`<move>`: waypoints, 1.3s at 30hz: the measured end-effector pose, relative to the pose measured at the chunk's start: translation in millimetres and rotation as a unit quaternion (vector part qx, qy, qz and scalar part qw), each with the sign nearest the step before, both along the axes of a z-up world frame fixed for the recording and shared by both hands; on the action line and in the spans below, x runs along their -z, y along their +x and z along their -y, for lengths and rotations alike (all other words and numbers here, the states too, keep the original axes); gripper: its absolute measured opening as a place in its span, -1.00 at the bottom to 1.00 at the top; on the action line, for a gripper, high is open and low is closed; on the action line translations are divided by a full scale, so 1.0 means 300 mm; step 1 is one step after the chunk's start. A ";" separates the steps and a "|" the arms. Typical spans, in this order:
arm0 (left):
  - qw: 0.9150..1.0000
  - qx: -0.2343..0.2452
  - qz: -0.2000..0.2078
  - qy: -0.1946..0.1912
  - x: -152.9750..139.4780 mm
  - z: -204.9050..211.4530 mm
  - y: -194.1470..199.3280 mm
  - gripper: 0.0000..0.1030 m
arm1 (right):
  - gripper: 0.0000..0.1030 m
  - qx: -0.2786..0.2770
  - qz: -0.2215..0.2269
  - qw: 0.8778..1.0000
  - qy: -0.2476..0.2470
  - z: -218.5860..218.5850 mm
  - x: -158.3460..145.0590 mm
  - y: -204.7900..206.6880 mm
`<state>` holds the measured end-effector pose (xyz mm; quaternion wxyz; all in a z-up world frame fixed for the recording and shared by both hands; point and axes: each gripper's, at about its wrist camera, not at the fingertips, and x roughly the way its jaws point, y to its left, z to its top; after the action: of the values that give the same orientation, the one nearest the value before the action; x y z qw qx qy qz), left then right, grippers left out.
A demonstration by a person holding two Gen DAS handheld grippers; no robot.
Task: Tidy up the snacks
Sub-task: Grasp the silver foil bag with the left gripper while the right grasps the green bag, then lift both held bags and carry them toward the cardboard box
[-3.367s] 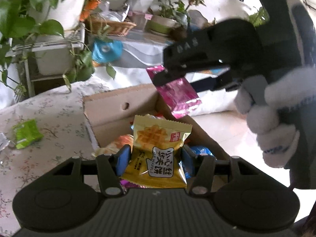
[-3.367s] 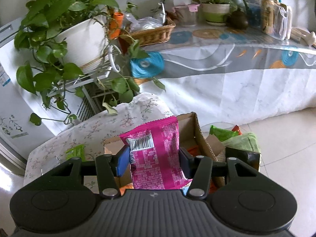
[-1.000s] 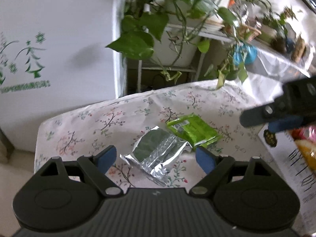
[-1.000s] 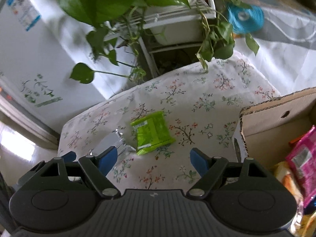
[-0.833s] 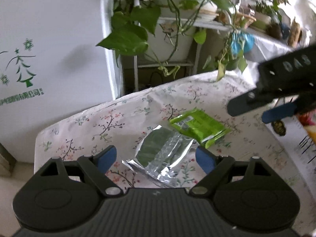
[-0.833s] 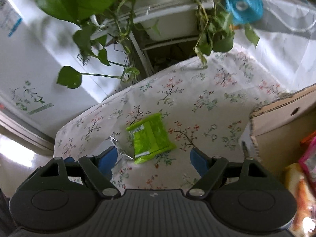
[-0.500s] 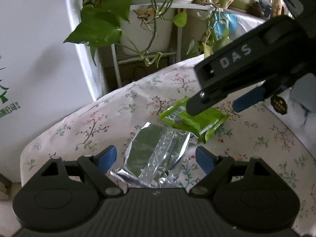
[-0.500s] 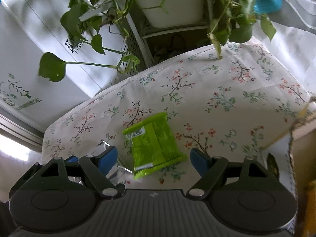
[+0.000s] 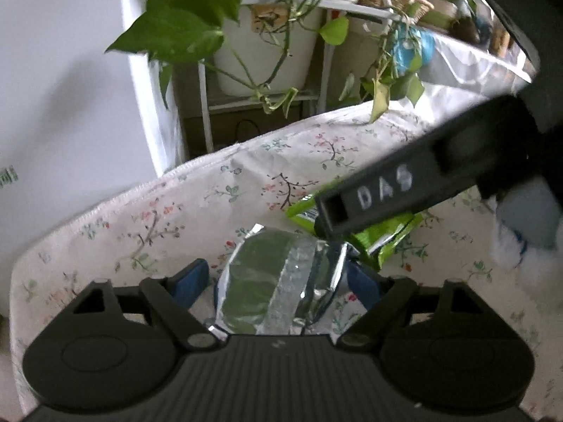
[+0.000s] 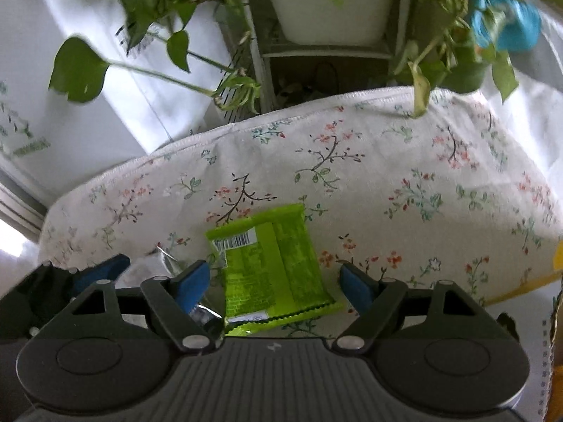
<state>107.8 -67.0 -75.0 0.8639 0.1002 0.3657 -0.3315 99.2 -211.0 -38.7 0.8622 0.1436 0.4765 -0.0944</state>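
A silver foil snack packet (image 9: 271,285) lies on the floral tablecloth (image 9: 211,190), between the open jaws of my left gripper (image 9: 278,281). A lime-green snack packet (image 10: 271,267) lies beside it, between the open jaws of my right gripper (image 10: 274,283); in the left wrist view the green packet (image 9: 390,232) is partly hidden by the right gripper's black finger (image 9: 404,193). Neither gripper holds anything. The left gripper's blue pad (image 10: 98,272) shows at the left of the right wrist view, by the foil packet (image 10: 169,263).
Potted trailing plants on a white metal stand (image 10: 316,35) rise behind the table's far edge (image 10: 246,126). A white wall (image 9: 70,88) stands to the left. The cardboard box edge (image 10: 556,316) is at the far right. A gloved hand (image 9: 524,232) holds the right gripper.
Both grippers, which dropped the yellow and pink packets earlier, have come down closer over the table. The foil and green packets now sit between their open jaws.
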 end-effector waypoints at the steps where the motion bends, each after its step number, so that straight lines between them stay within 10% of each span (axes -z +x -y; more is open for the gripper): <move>1: 1.000 -0.002 0.002 -0.002 0.000 -0.006 -0.004 0.46 | 0.53 -0.006 -0.001 1.000 -0.016 -0.011 0.001 0.000; 5: 1.000 -0.003 -0.001 0.003 -0.013 -0.017 -0.021 0.17 | 0.14 -0.024 -0.007 0.998 -0.060 -0.035 -0.004 -0.007; 25: 0.991 -0.118 -0.047 0.045 -0.161 -0.139 -0.187 0.14 | 0.12 -0.028 0.012 0.999 -0.009 -0.070 -0.145 -0.212; 39: 0.969 -0.235 -0.079 0.012 -0.269 -0.252 -0.292 0.14 | 0.12 -0.043 0.047 0.998 -0.026 -0.122 -0.232 -0.340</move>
<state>20.3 8.5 5.7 0.8844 -0.0043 0.4505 -0.1220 -2.8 -174.2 30.8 0.8903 0.1046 0.4387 -0.0626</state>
